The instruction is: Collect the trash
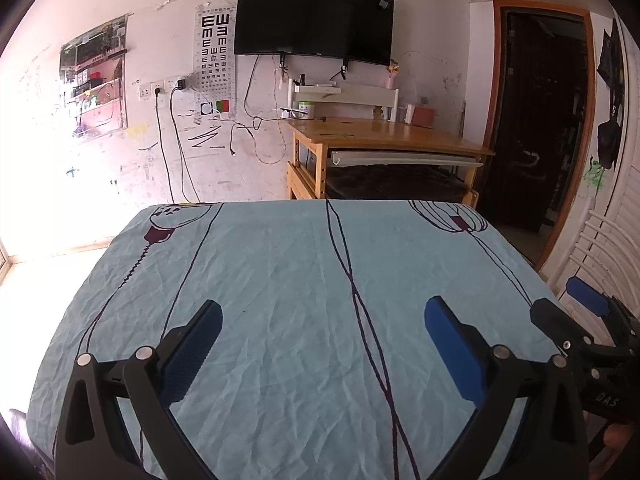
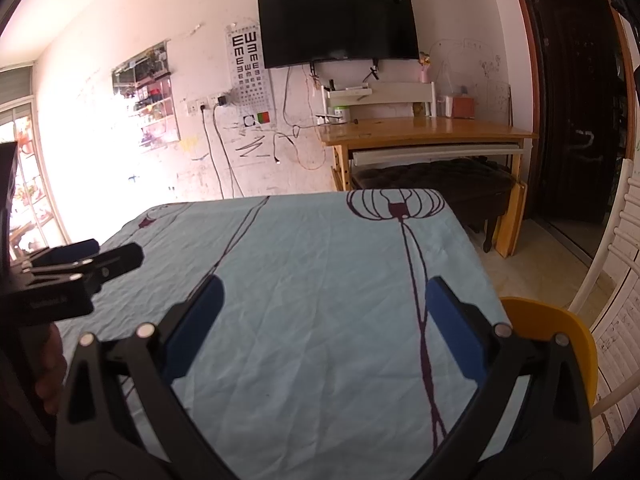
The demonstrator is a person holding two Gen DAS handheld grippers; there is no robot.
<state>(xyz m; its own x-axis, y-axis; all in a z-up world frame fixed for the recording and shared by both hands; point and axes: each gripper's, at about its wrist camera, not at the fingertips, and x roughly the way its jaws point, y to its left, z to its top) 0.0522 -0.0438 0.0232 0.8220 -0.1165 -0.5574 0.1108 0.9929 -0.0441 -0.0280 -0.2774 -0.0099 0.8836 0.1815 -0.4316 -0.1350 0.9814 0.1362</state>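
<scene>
Desk under light-blue tablecloth (image 1: pixel 280 280) lies flat and wrinkled, with free room across its whole visible top. Left gripper (image 1: pixel 323 322) and right gripper (image 2: pixel 324 300) hover over it with jaws spread wide, side by side, near each other. Yellow chair (image 2: pixel 560 332) stands just beside the desk's right edge. Wooden table (image 1: pixel 400 136) and dark bench (image 2: pixel 432 178) block the space beyond the far edge.

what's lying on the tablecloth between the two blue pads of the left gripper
Nothing. In the left wrist view, the left gripper is open over the light blue tablecloth printed with dark lines, and only bare wrinkled cloth shows between its pads.
</scene>
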